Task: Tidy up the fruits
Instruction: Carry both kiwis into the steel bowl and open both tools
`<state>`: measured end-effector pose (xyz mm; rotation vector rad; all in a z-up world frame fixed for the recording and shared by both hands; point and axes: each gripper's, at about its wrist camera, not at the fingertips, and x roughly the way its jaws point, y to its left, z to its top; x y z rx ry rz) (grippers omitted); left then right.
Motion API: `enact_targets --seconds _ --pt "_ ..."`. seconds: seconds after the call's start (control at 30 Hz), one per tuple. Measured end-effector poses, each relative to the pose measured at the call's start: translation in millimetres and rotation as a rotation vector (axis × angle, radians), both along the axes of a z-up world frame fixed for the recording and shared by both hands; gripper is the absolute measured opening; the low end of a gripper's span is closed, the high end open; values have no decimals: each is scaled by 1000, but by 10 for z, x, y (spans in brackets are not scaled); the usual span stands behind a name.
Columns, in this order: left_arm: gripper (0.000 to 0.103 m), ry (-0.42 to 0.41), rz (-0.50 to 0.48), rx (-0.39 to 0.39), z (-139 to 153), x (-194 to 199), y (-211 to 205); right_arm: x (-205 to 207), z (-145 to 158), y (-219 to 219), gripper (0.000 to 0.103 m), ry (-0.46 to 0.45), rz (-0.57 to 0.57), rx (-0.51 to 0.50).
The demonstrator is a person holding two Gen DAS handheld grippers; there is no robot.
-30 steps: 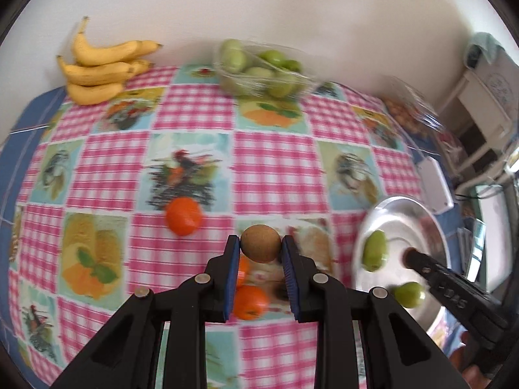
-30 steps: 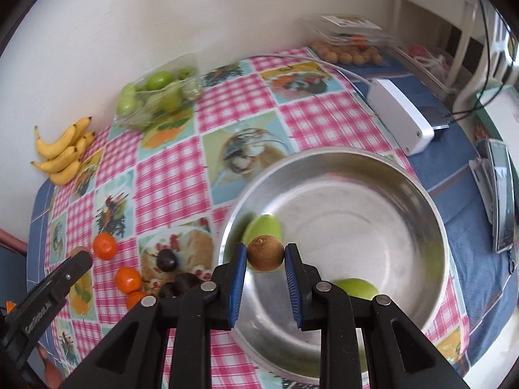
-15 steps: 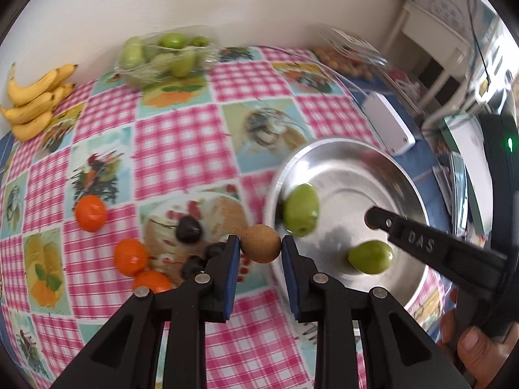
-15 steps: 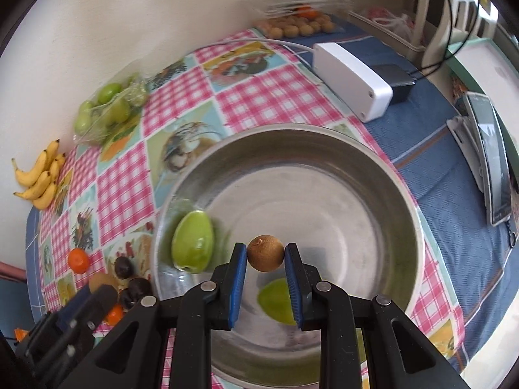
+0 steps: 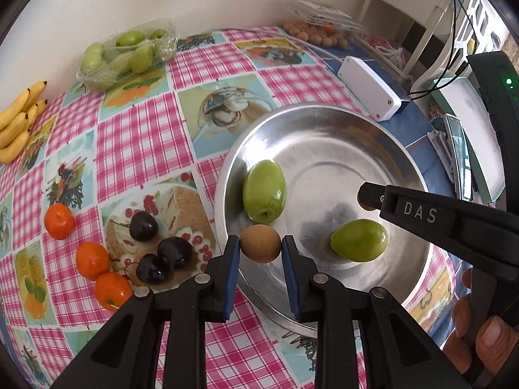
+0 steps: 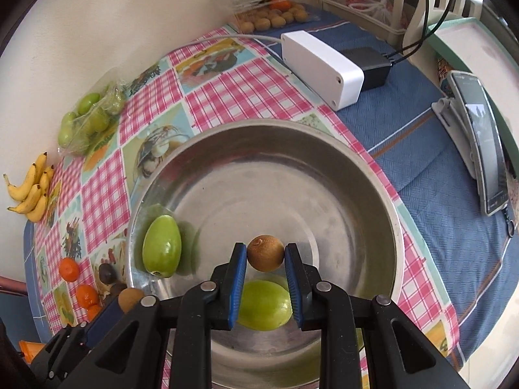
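My left gripper [image 5: 260, 246] is shut on a small round brown fruit [image 5: 260, 243], held over the near left rim of the steel bowl [image 5: 324, 136]. Two green fruits [image 5: 264, 190] [image 5: 359, 240] lie inside the bowl. My right gripper [image 6: 265, 254] is shut on a second brown fruit [image 6: 265, 253] above the bowl's middle [image 6: 259, 194]; one green fruit [image 6: 263, 304] shows under it, another [image 6: 162, 246] rests by the left wall. In the left wrist view the right gripper [image 5: 368, 197] reaches in from the right. Three oranges [image 5: 59, 216] and three dark cherries [image 5: 143, 226] sit left of the bowl.
A checked tablecloth [image 5: 136, 136] covers the table. Bananas [image 5: 16, 123] and a clear pack of green fruits [image 5: 123, 53] lie at the far left by the wall. A white box [image 6: 319, 68], black adapter [image 6: 369, 64], a tray of brown fruits [image 6: 272, 16] and a phone on a stand [image 6: 483, 142] are at the right.
Both grippers moved right and lower with their brown fruits. The left one went from over the oranges to the bowl's near rim; the right one went from the bowl's rim to over its middle.
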<state>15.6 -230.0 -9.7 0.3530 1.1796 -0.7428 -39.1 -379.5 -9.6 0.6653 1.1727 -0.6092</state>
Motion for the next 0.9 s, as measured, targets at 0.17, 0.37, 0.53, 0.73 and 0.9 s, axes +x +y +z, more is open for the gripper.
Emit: enact_targets --seconds 0.17,0.37,0.53,0.73,0.9 --pt "27 13 2 3 -45 -2 -7 16 -37 25 27 9 5 11" --pt "27 18 -6 9 -72 -19 -33 30 -45 37 27 10 10 18" --pt "27 32 1 -2 -73 -8 -20 36 -29 21 27 2 13 21" --pt "28 36 13 -5 -53 11 -1 21 -7 11 35 -7 8 21" --pt "29 43 39 -9 -42 59 38 22 38 18 55 -23 14 13"
